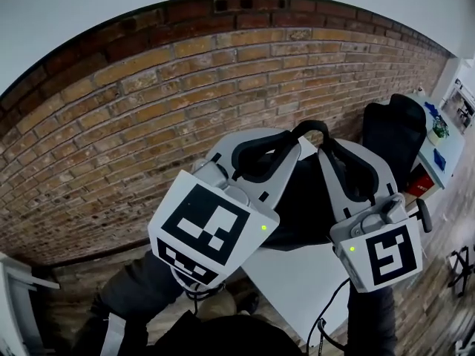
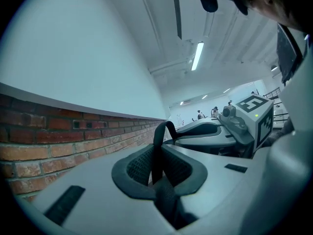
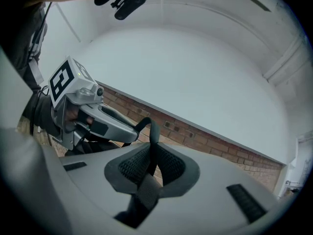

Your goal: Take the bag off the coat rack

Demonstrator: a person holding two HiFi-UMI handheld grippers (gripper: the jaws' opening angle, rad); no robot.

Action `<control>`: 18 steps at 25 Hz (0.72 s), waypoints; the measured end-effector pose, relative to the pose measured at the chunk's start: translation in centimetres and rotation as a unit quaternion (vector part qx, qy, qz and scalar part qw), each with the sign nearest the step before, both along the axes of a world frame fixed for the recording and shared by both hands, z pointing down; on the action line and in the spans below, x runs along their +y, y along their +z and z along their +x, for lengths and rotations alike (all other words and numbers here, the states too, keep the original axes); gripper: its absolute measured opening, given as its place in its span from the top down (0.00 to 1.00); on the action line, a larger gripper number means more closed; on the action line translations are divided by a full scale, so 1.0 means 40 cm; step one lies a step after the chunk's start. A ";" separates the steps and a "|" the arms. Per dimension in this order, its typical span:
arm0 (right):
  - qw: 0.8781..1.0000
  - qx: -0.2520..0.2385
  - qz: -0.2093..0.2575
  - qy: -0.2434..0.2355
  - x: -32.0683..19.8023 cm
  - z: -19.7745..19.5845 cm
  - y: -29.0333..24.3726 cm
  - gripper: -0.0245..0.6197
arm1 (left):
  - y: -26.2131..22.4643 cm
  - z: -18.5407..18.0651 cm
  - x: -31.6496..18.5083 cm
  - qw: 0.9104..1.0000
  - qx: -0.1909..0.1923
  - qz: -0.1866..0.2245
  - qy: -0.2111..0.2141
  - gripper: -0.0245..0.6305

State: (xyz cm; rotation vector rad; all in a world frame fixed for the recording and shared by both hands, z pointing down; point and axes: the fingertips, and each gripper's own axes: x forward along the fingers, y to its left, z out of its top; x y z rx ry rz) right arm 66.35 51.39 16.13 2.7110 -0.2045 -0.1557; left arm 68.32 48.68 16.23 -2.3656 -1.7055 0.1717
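2 hand-held grippers (image 1: pixel 261 156) (image 1: pixel 355 170) pinching the strap (image 1: pixel 311 124) largely hide the bag (image 1: pixel 300 208).

Black bag (image 1: pixel 300 208) aloft under its arched handle strap (image 1: pixel 312 127)

This looks like a big open-plan office or lab hall. A red-brown brick wall (image 1: pixel 148 102) under white paint fills the left of the head view. A black office chair (image 1: pixel 393 132) and a cluttered white desk (image 1: pixel 454 145) stand at upper right. In the left gripper view, long ceiling tube lights (image 2: pixel 198 55) run above distant people (image 2: pixel 214 112).
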 end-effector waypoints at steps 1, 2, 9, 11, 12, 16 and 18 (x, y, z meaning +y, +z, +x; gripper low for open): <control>1.000 0.000 0.000 -0.004 0.004 0.017 0.000 0.89 | -0.001 0.016 0.003 1.000 0.000 0.000 -0.005 0.89; 1.000 0.000 -0.001 -0.008 0.007 0.035 -0.001 0.89 | -0.002 0.031 0.005 1.000 0.001 0.000 -0.010 0.89; 0.999 -0.006 -0.004 -0.042 0.004 0.179 0.005 0.89 | 0.005 0.162 -0.002 0.999 -0.016 0.001 -0.046 0.89; 0.999 -0.004 -0.006 -0.051 0.000 0.219 -0.003 0.89 | -0.002 0.199 -0.007 0.998 -0.019 -0.004 -0.056 0.89; 0.998 -0.002 -0.009 -0.056 -0.002 0.238 -0.009 0.89 | -0.007 0.216 -0.010 0.998 -0.019 -0.006 -0.061 0.89; 0.997 0.000 -0.008 -0.075 -0.006 0.305 -0.019 0.89 | -0.015 0.277 -0.015 0.997 -0.026 -0.011 -0.074 0.89; 0.997 -0.001 -0.007 -0.081 -0.004 0.338 -0.020 0.89 | -0.017 0.307 -0.013 0.996 -0.026 -0.011 -0.080 0.89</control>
